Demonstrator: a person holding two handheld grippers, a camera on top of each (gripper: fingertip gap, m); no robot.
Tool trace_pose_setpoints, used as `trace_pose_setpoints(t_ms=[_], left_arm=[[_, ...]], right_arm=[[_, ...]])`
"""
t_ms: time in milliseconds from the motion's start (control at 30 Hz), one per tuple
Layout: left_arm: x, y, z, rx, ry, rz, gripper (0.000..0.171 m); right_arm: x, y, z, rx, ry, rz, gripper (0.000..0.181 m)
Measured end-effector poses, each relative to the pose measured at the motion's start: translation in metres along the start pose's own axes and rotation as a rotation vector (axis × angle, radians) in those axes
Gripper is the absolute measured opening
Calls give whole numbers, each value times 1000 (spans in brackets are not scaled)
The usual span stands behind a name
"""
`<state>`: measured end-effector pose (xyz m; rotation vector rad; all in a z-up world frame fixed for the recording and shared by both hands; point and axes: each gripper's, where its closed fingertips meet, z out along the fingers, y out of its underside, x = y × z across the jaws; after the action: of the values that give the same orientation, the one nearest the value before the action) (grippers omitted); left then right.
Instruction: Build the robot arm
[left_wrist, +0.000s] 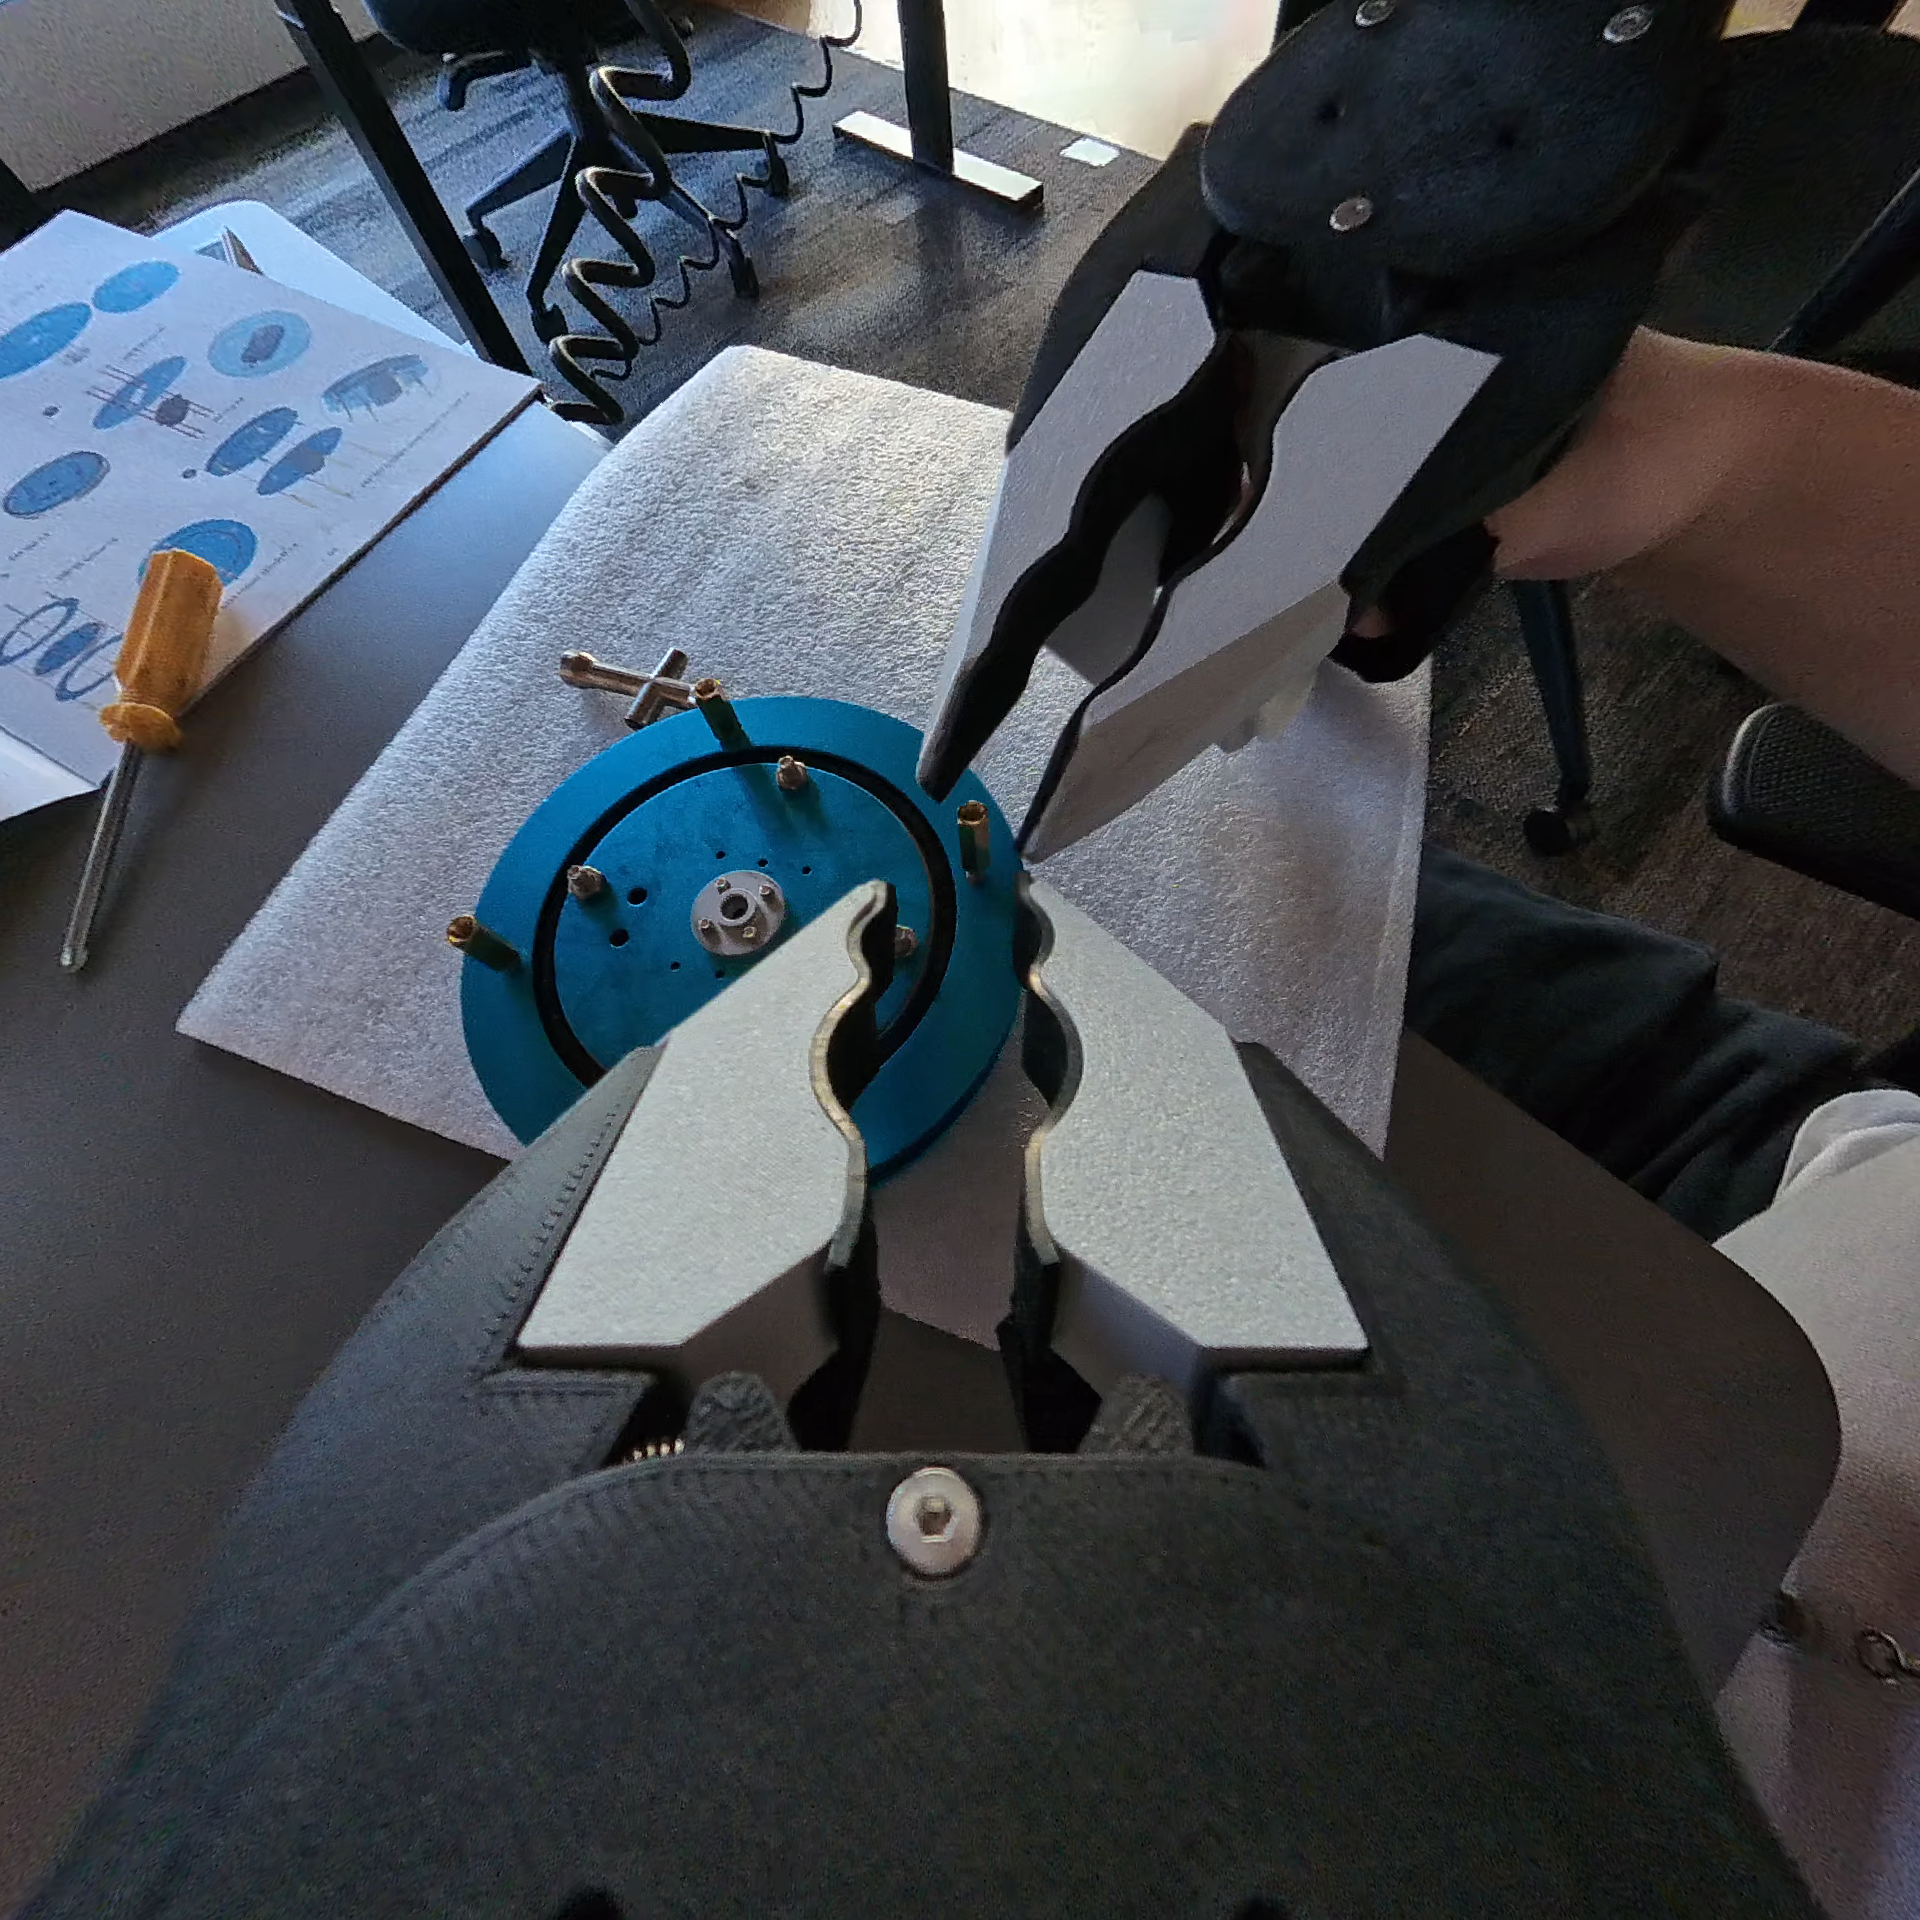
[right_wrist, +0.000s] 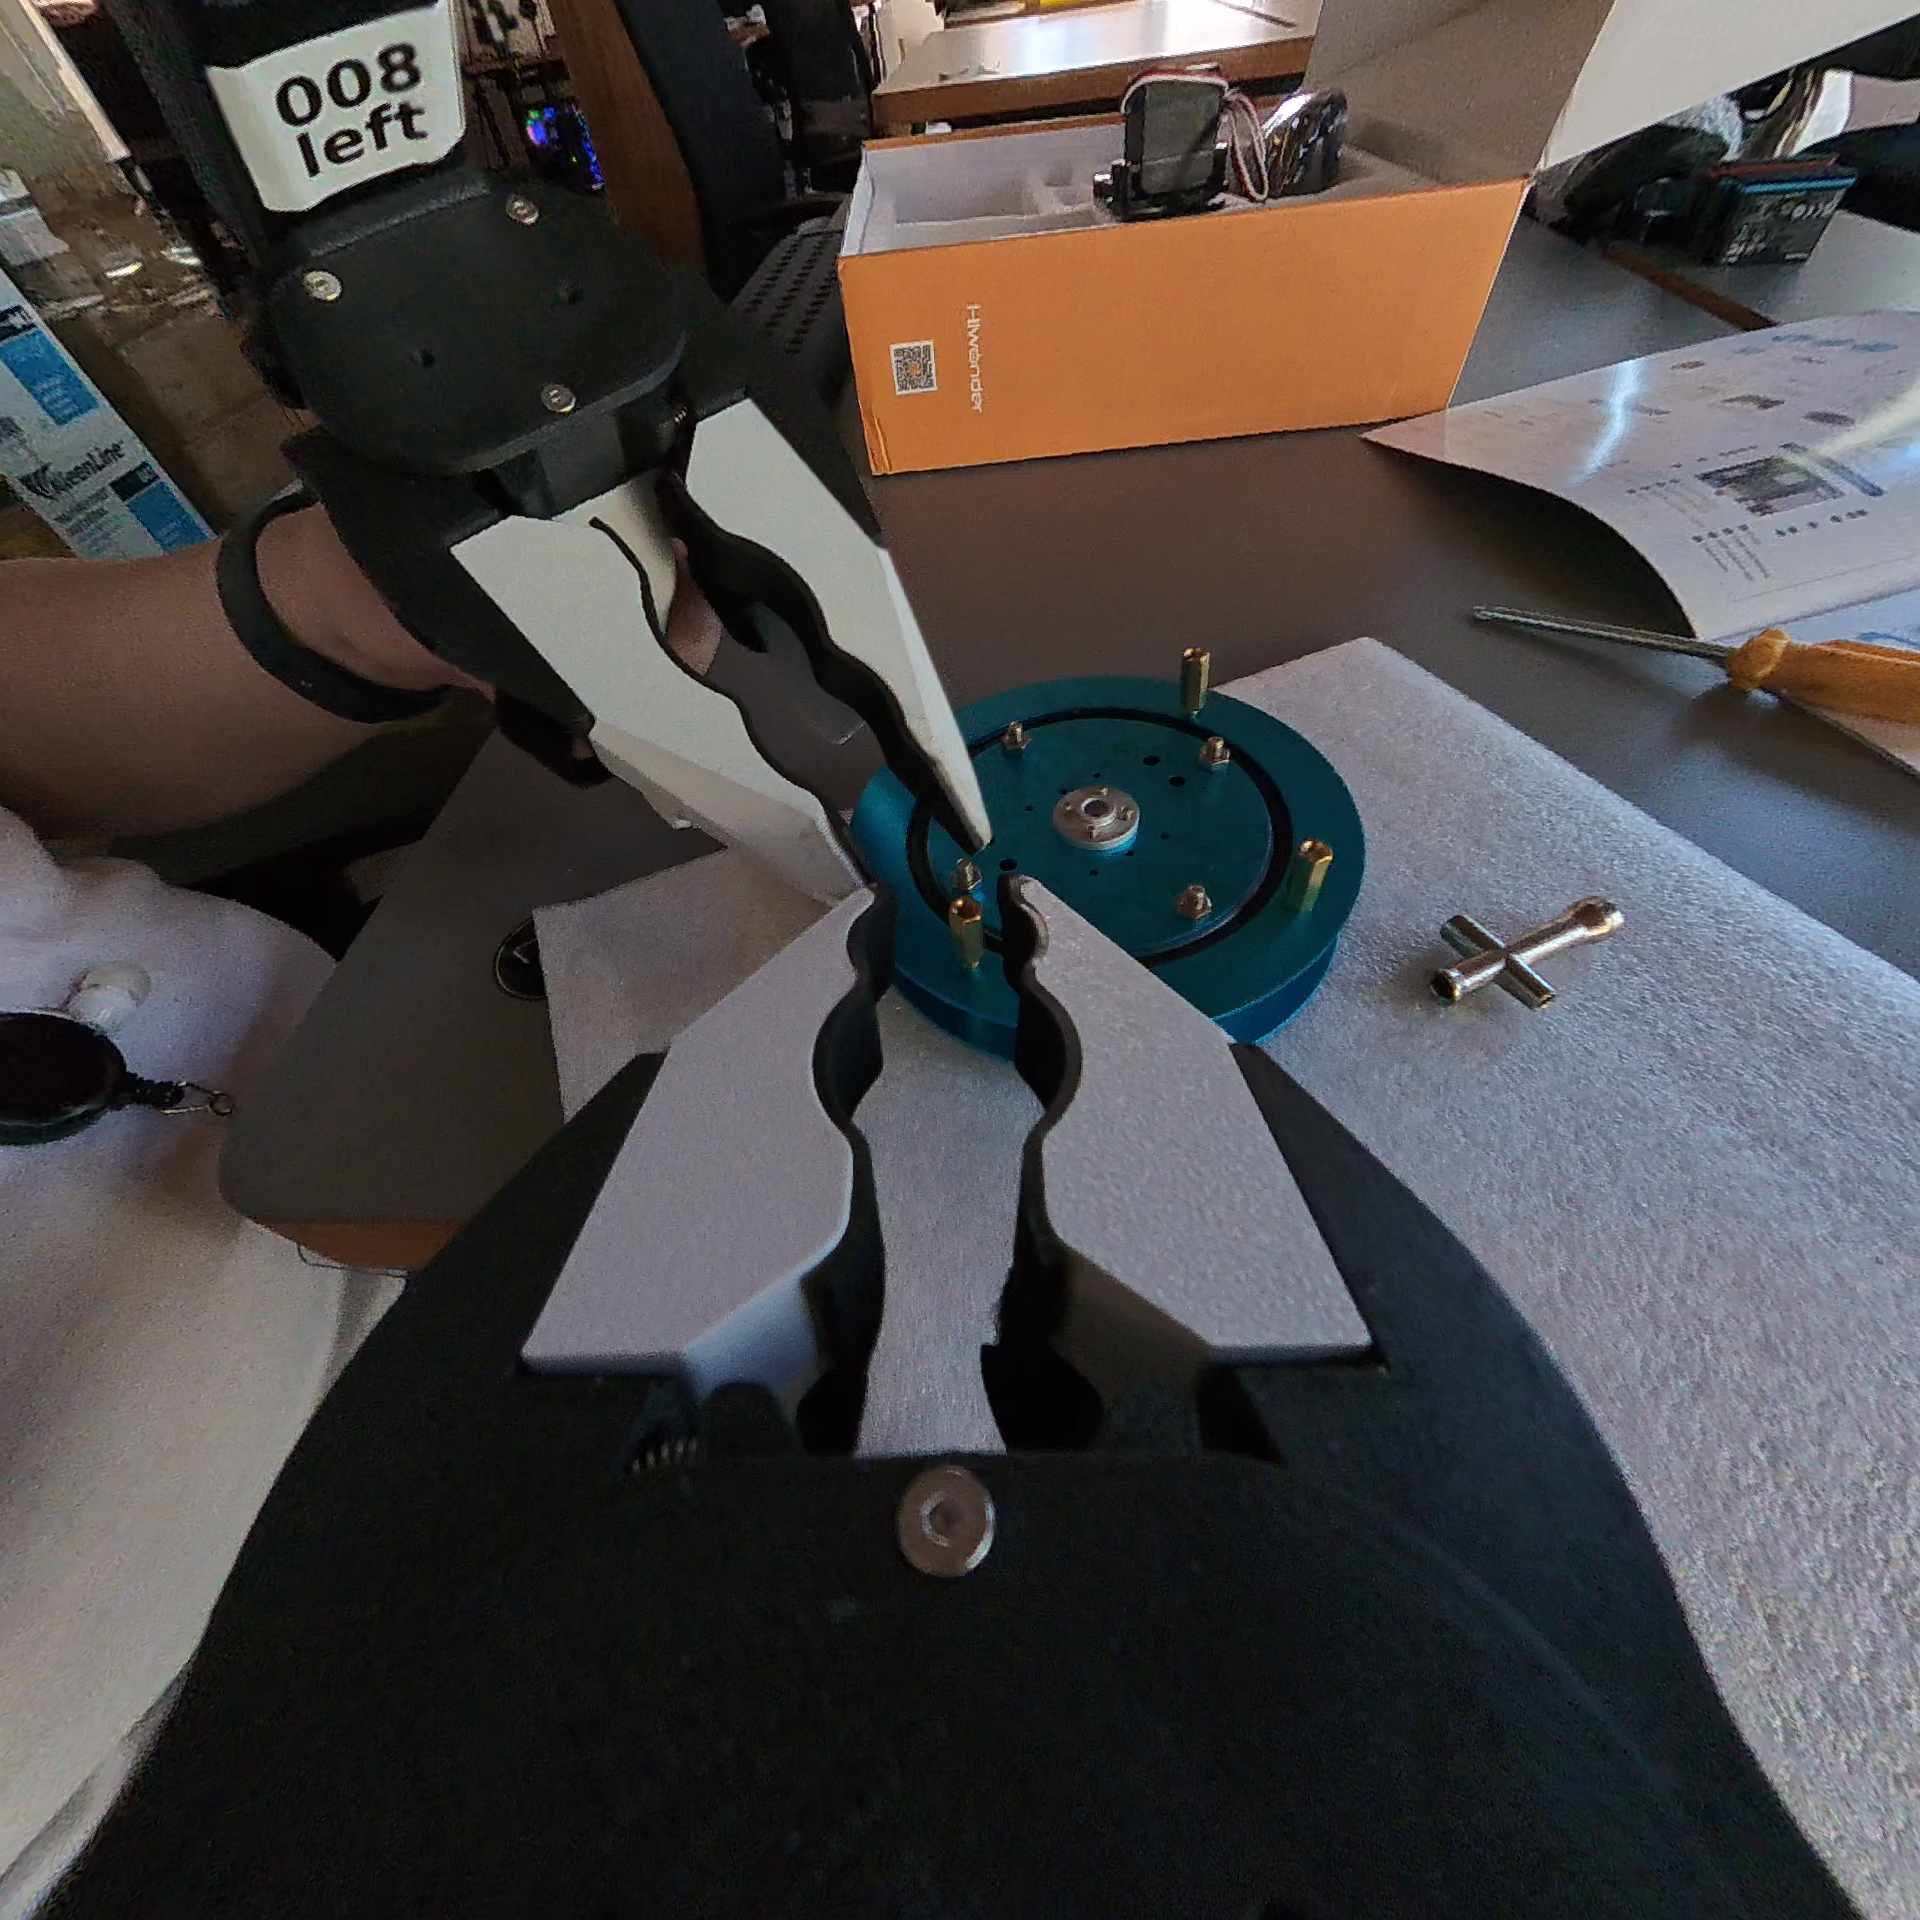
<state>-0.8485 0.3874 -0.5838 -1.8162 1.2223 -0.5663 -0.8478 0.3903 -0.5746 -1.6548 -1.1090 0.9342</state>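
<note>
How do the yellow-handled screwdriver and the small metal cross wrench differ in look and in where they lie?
The screwdriver is long and straight, with a yellow handle; the cross wrench is short, all silver metal, with four arms. The screwdriver rests on the dark table and partly on the printed sheets; the cross wrench lies on the white foam mat, beside the blue disc. Neither gripper touches either.

left claw (left_wrist: 956, 883) fingers parted, empty, right claw (right_wrist: 945, 894) likewise parted, tips of both nearly meeting, angled downward

blue disc (left_wrist: 727, 831): near edge hidden by fingers (left_wrist: 727, 1122) | screwdriver (right_wrist: 1808, 670): handle cropped
</note>
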Motion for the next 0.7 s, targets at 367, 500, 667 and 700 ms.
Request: trace_pose_setpoints(t_ms=[367, 500, 667, 700], left_arm=[[-1, 6, 3, 36, 12, -24, 12], [0, 7, 4, 60, 0, -22, 10], [0, 7, 5, 56, -28, 30, 10], [0, 7, 5, 56, -32, 35, 10]], right_arm=[[4, 8, 5, -44, 49, 119, 5], [0, 8, 9, -9, 196, 155, 5], [6, 10, 5, 14, 410, 266, 5], [9, 11, 2, 18, 467, 284, 5]])
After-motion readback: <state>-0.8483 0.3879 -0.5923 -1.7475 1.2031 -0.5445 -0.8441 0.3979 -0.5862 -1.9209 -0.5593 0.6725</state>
